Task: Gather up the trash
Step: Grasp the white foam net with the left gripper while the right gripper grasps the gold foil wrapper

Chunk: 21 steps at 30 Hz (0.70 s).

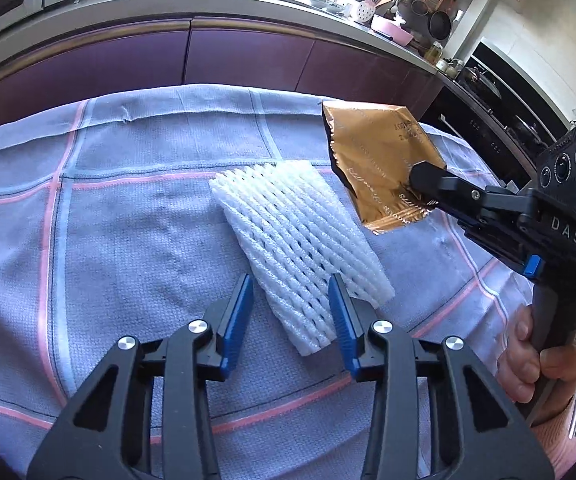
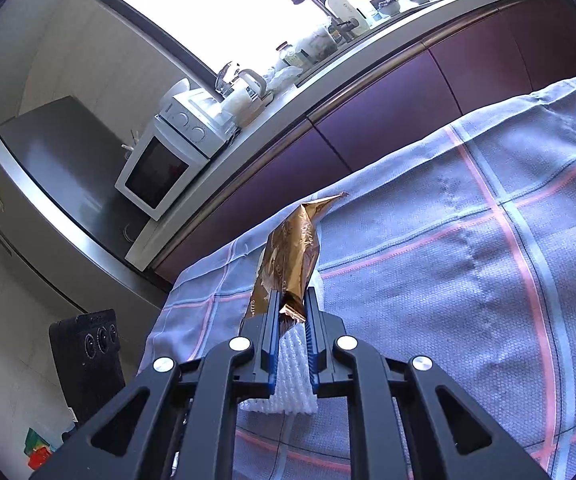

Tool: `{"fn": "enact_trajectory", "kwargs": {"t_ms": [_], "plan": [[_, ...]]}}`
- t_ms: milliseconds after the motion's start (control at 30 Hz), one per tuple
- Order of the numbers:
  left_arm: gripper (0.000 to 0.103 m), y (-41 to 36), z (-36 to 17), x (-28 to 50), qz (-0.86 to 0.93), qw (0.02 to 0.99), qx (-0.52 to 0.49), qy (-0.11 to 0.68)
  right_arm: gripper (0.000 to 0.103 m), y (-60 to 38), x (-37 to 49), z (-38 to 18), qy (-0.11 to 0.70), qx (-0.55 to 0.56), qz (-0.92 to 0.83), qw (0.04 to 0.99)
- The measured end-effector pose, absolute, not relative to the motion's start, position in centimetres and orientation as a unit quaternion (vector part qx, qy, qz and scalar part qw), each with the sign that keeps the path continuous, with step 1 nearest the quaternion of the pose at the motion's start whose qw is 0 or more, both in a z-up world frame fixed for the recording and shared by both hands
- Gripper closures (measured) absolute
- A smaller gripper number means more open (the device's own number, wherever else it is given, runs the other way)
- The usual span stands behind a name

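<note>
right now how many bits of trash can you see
2. A gold foil wrapper is pinched in the right tool, lifted off the cloth. A white foam net lies on the checked cloth, its near end between the left tool's fingers. More may be out of view.

bright window (image 2: 223, 4) glare, sharp centre, fisheye edges dark, perhaps blurred.

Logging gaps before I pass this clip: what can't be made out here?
- Trash bin: in neither view.
- Gold wrapper print: left wrist view, too small and reversed to read.
- Foam net: right wrist view, mostly hidden behind the right gripper.
- Left gripper contact with the net: unclear.
</note>
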<state>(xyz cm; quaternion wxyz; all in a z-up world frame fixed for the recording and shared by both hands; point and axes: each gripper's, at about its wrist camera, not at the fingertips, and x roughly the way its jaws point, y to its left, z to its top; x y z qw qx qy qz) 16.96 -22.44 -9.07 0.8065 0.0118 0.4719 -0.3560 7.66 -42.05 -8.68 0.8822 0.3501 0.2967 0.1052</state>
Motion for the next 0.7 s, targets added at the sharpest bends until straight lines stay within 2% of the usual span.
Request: {"fn": "enact_trajectory", "kwargs": {"t_ms": [33, 100, 400, 700], "plan": [[0.071, -22.5, -9.2, 17.1, -0.354, 0.805, 0.01, 0.475, 0.091, -42.1, 7.7, -8.8, 0.297, 0.351, 0.106, 0.882], [0.088, -22.5, -9.3, 17.2, -0.354, 0.803, 0.004, 0.48, 0.091, -42.0, 7.7, -8.9, 0.297, 0.353, 0.11, 0.88], [0.091, -20.8, -8.0, 15.9, -0.345, 0.82, 0.01, 0.457, 0.091, -41.2, 7.5, -8.5, 0.291, 0.347, 0.126, 0.883], [0.091, -15.0, -5.3, 13.7, -0.325, 0.845, 0.002, 0.424, 0.091, -38.1, 7.3, -7.7, 0.294, 0.334, 0.168, 0.88]]}}
